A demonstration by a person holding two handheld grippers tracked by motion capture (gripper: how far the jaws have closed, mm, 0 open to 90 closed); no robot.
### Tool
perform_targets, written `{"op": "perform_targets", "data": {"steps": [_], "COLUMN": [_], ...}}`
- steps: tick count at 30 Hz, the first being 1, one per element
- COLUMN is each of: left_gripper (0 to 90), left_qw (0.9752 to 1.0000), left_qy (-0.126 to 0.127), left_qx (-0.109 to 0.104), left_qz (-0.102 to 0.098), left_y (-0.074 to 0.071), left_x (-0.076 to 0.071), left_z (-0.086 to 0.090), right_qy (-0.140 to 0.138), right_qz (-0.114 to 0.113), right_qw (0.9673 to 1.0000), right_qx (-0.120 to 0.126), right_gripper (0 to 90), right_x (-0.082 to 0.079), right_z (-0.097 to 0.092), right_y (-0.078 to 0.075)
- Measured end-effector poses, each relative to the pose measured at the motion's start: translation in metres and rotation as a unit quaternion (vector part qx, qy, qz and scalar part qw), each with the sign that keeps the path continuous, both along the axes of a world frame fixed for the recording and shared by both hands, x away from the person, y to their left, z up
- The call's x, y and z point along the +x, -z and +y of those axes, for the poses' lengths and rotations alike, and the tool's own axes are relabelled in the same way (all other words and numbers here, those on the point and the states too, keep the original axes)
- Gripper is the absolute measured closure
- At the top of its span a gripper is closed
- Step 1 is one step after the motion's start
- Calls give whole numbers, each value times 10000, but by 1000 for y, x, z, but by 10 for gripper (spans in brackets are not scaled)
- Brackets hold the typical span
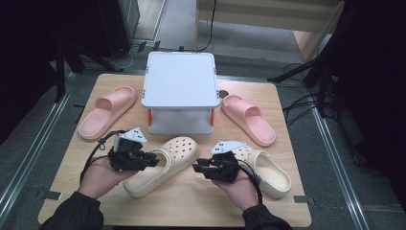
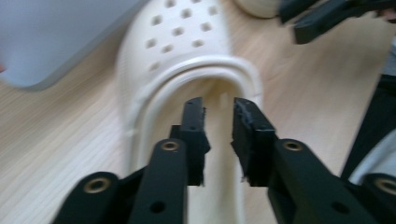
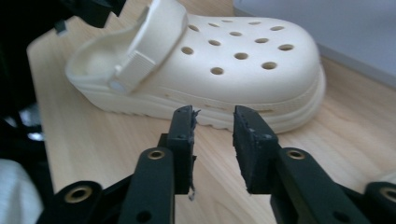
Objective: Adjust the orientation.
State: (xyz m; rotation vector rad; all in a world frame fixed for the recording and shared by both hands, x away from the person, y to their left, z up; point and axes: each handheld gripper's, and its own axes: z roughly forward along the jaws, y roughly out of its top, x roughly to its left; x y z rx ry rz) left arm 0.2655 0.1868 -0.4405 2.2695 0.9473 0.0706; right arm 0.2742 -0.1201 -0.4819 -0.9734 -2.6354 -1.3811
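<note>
A cream perforated clog (image 1: 177, 158) lies in the middle of the wooden table (image 1: 191, 203), with its mate (image 1: 273, 172) to the right. My left gripper (image 1: 154, 160) reaches over the middle clog's foot opening. In the left gripper view its jaws (image 2: 218, 112) stand slightly apart above the clog (image 2: 187, 51), nothing between the pads. My right gripper (image 1: 197, 166) sits just right of that clog. In the right gripper view its jaws (image 3: 212, 121) are parted and bare, facing the sole side of the clog (image 3: 243, 60).
A white box-like stand (image 1: 180, 79) sits at the back centre of the table. One pink slide (image 1: 107, 111) lies to its left and another (image 1: 248, 119) to its right. Dark stands and cables surround the table.
</note>
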Motion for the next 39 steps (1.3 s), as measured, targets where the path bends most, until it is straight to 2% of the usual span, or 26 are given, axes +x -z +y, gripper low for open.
{"op": "perform_targets", "data": {"steps": [4, 6, 10, 12, 14, 15, 18, 19, 21, 27, 31, 39], "left_gripper": [841, 852, 854, 854, 853, 853, 856, 856, 858, 858, 857, 869], "left_qw": [9999, 9995, 9990, 9984, 9983, 9982, 9978, 9976, 9975, 9979, 9980, 9975], "left_qy": [-154, -322, -440, -535, -535, -533, -532, -513, -515, -336, -247, -296], "left_qx": [35, 24, 1, 68, 69, 89, 0, -120, -112, 73, 37, 26], "left_qz": [15, 55, 126, 182, 215, 271, 387, 442, 474, 541, 587, 642], "left_y": [5, 13, 22, 29, 32, 35, 43, 44, 46, 50, 51, 50], "left_x": [7, 15, 20, 24, 25, 26, 28, 28, 27, 18, 14, 8], "left_z": [13, 26, 35, 38, 38, 38, 40, 42, 42, 33, 28, 25], "right_qy": [62, 100, 127, 107, 67, -47, -127, -171, -189, -190, -58, -15], "right_qz": [-13, -35, -131, -122, -89, -39, -7, -43, -39, -23, -48, -25], "right_qw": [10000, 9999, 9997, 9997, 9997, 9995, 9990, 9985, 9979, 9978, 9977, 9976], "right_qx": [13, -39, -146, -175, -204, -313, -425, -525, -616, -632, -668, -693], "right_gripper": [784, 838, 878, 893, 894, 894, 894, 894, 889, 888, 888, 874], "right_x": [0, 0, -1, -2, -2, -4, -6, -6, -5, 2, 7, 14], "right_z": [6, 13, 19, 23, 26, 33, 40, 45, 49, 52, 50, 51], "right_y": [0, 4, 7, 9, 11, 15, 20, 24, 26, 28, 28, 27]}}
